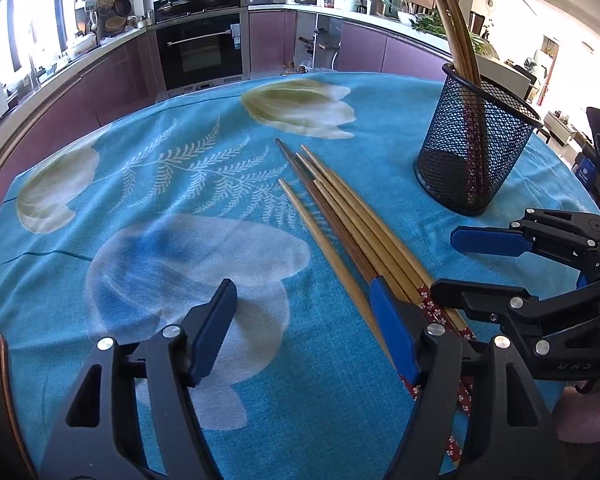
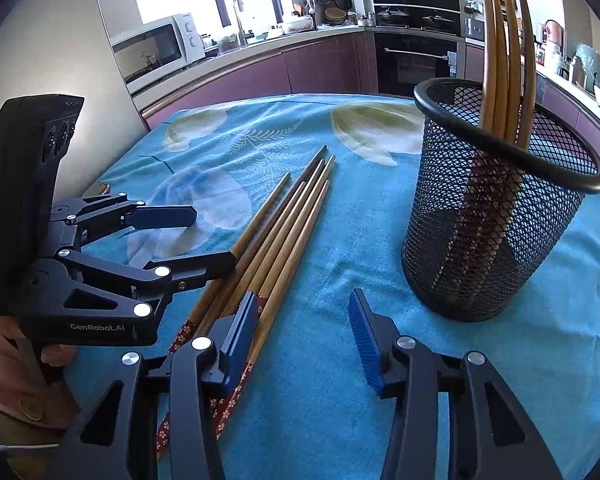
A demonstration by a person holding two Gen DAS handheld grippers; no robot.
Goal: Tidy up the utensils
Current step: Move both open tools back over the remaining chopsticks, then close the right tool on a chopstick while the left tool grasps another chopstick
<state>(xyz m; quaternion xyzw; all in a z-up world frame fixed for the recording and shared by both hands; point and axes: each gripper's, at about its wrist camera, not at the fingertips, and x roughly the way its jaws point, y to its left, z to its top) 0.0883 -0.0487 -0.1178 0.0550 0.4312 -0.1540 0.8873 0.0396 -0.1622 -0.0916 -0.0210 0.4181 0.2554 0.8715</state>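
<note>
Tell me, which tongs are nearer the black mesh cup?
The right tongs. The mesh cup stands just ahead of them, slightly to the right. The left tongs sit farther off, on the other side of the loose chopsticks.

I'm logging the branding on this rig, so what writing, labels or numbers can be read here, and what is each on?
"GenRobot.AI": white, on the black body of the left gripper, right wrist view.
"UAS"-like embossed letters on the right gripper body: too faint to be sure.
White label at the left gripper's edge: cut off, too small.
Oven stickers: too small.
</note>
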